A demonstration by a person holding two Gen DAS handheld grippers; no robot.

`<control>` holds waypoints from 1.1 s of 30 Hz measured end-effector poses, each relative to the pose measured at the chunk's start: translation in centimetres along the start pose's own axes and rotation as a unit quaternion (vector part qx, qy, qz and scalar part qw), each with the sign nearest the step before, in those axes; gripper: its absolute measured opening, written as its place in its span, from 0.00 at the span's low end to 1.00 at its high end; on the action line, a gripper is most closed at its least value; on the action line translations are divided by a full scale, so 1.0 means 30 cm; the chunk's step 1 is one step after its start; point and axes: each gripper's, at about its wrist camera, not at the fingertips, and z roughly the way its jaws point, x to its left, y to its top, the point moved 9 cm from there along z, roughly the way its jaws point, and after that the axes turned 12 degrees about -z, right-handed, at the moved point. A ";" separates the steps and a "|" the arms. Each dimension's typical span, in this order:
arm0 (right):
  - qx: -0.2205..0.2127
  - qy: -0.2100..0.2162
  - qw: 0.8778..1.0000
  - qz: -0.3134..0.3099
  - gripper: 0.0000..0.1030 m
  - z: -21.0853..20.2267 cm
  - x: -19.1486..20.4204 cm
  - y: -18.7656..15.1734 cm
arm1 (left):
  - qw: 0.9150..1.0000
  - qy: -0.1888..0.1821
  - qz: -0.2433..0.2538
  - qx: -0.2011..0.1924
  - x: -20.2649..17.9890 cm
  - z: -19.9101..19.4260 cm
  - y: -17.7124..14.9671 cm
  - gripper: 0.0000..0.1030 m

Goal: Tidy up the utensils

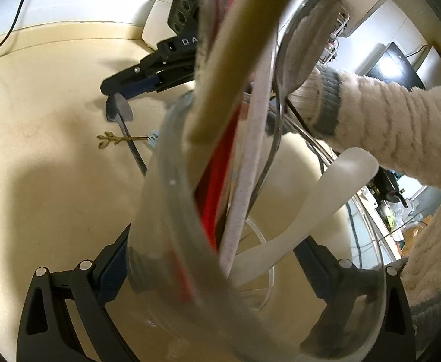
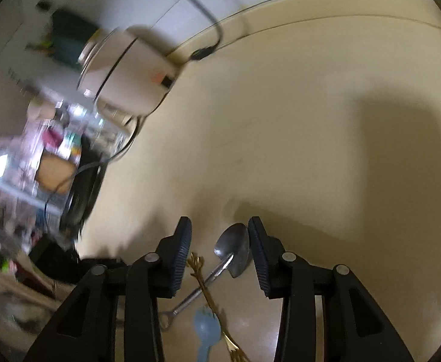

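Observation:
My left gripper [image 1: 215,241] clasps a clear glass jar [image 1: 172,199] between its wide-set pads. The jar holds several utensils: a red one [image 1: 211,199], a speckled white handle [image 1: 247,169], a tan handle [image 1: 235,60], a white spoon [image 1: 319,193] and a metal ladle [image 1: 307,39]. On the beige counter lie a metal spoon [image 2: 235,247], a gold leaf-handled utensil [image 2: 202,283] and a blue spork [image 2: 203,331]. My right gripper [image 2: 219,221] is open low over the counter, the spoon's bowl between its fingers, close to the right pad. The left wrist view shows that gripper [image 1: 114,90] above the spoon [image 1: 119,108].
A white appliance [image 2: 124,69] with a black cable [image 2: 208,15] stands at the back wall. A fluffy cream sleeve [image 1: 386,126] reaches across behind the jar. The counter [image 2: 280,120] ends at the left of the right wrist view, with blurred clutter beyond.

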 end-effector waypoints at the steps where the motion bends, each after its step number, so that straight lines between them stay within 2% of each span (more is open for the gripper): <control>1: 0.011 -0.001 1.000 -0.014 0.24 0.006 0.003 -0.007 | 1.000 0.003 0.002 0.000 -0.004 0.003 -0.002 0.96; 3: 0.030 -0.002 0.999 -0.027 0.07 0.020 0.006 -0.025 | 1.000 0.007 0.005 0.000 -0.011 0.006 -0.005 0.96; 8: 0.013 -0.015 0.999 -0.032 0.04 -0.005 0.030 -0.045 | 1.000 0.014 0.009 0.001 -0.028 0.011 -0.004 0.96; 11: -0.021 -0.026 0.999 -0.031 0.03 -0.084 0.069 -0.061 | 1.000 0.018 0.012 0.001 -0.043 0.013 -0.006 0.96; 16: -0.068 -0.102 0.990 -0.062 0.02 -0.268 0.180 -0.074 | 1.000 0.018 0.012 0.001 -0.046 0.013 -0.004 0.96; 20: -0.101 -0.194 0.970 -0.110 0.02 -0.443 0.315 -0.057 | 1.000 0.017 0.012 0.001 -0.049 0.014 -0.005 0.96; 22: -0.099 -0.224 0.961 -0.130 0.02 -0.490 0.371 -0.048 | 1.000 0.017 0.012 0.001 -0.049 0.014 -0.005 0.96; 25: -0.079 -0.220 0.964 -0.125 0.02 -0.469 0.370 -0.058 | 1.000 0.014 0.009 0.001 -0.050 0.016 -0.003 0.97; 28: -0.071 -0.200 0.975 -0.061 0.03 -0.421 0.267 -0.102 | 1.000 0.009 0.006 0.000 -0.052 0.018 -0.003 0.97; 33: -0.080 -0.163 0.982 0.054 0.05 -0.357 0.083 -0.183 | 1.000 0.009 0.005 0.000 -0.051 0.020 -0.004 0.97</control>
